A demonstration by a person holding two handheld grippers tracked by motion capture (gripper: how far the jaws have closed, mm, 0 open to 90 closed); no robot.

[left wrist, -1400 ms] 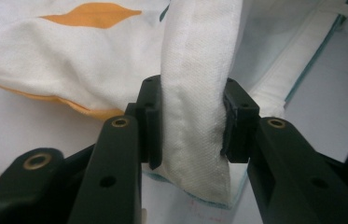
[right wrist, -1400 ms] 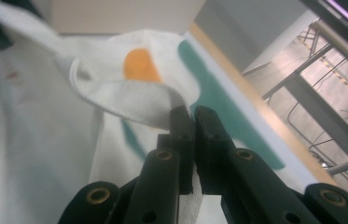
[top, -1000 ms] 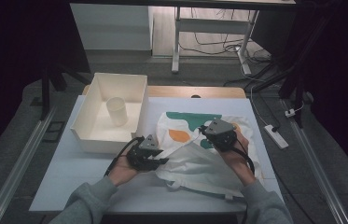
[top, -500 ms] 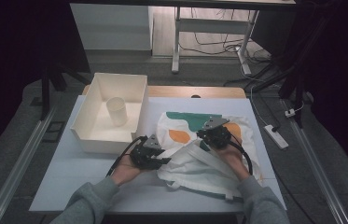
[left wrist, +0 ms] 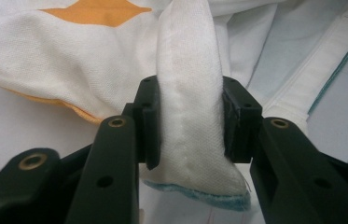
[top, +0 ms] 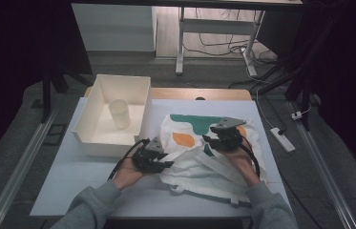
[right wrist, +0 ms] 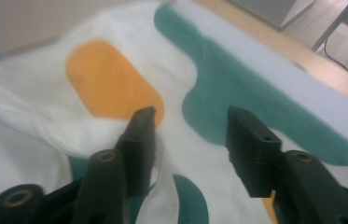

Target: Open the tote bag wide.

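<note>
My left gripper (left wrist: pixel 189 122) is clamped on a thick fold of the white tote bag (top: pixel 214 157), pads pressing both sides. My right gripper (right wrist: pixel 191 135) has just been opening, jaws now apart with nothing pinched, hovering over the bag's orange and green print. Bag lies rumpled on the table (top: pixel 70 181), right of the white bin (top: pixel 94 138) with a cup (top: pixel 119 113) inside

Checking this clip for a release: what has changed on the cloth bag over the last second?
The right gripper has just opened its jaws; nothing is pinched between them now, and it has shifted slightly toward the left gripper. The left gripper stays clamped on a fold of the cloth bag. Bin and cup unchanged.
</note>
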